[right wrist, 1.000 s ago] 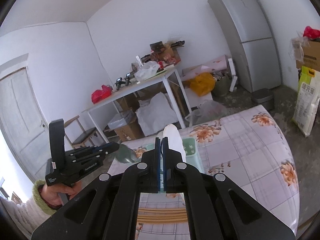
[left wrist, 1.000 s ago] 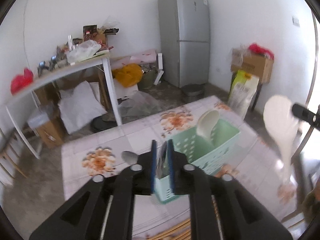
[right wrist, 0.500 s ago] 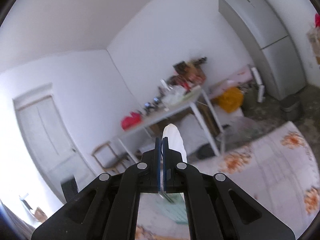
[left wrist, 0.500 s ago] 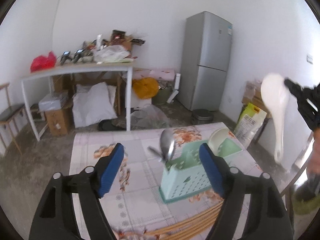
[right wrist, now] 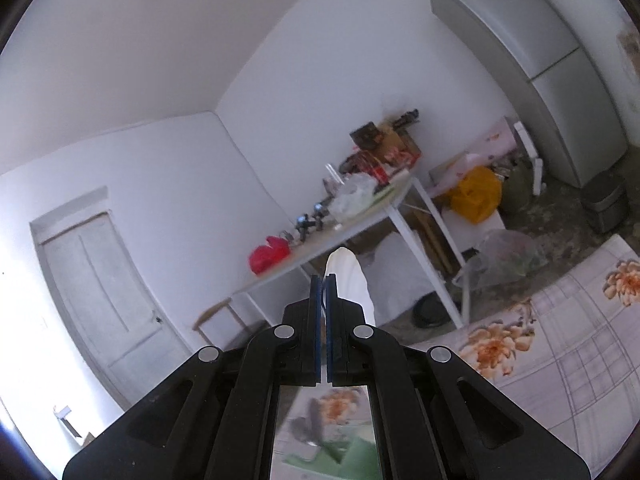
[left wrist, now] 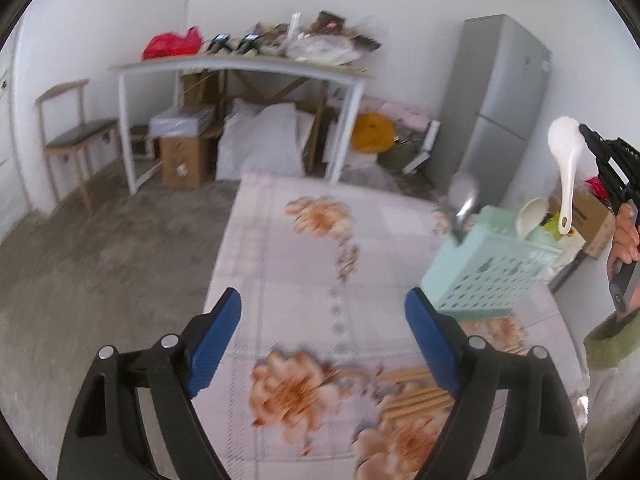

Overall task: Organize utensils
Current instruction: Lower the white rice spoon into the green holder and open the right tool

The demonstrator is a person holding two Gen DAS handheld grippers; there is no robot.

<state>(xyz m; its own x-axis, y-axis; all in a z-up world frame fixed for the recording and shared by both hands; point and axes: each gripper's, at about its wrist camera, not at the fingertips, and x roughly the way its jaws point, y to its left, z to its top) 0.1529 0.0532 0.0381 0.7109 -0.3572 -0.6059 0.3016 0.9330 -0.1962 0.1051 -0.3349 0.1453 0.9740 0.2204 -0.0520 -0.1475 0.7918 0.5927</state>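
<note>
A mint green basket (left wrist: 484, 276) stands on the floral tablecloth (left wrist: 300, 264), to the right of my left gripper (left wrist: 323, 296). A metal spoon (left wrist: 464, 196) and a white spoon (left wrist: 530, 216) stick up out of it. The left gripper's jaws are opening wide, with only the cloth between them. At the right edge, my right gripper (left wrist: 588, 132) holds another white spoon (left wrist: 566, 168) hanging above the basket. In the right wrist view the right gripper (right wrist: 323, 280) is shut on that white spoon (right wrist: 348, 276), and the basket (right wrist: 352, 456) shows blurred below it.
Wooden sticks (left wrist: 416, 396) lie on the cloth near the left gripper's right finger. A person's hand (left wrist: 624, 240) grips the right tool. Beyond the table stand a fridge (left wrist: 500, 100), a cluttered white desk (left wrist: 240, 68), a chair (left wrist: 72, 128) and a door (right wrist: 100, 292).
My left gripper opened and let go of the metal spoon, which now stands in the basket, then swung left away from it. The right gripper, holding the white spoon, tilted up.
</note>
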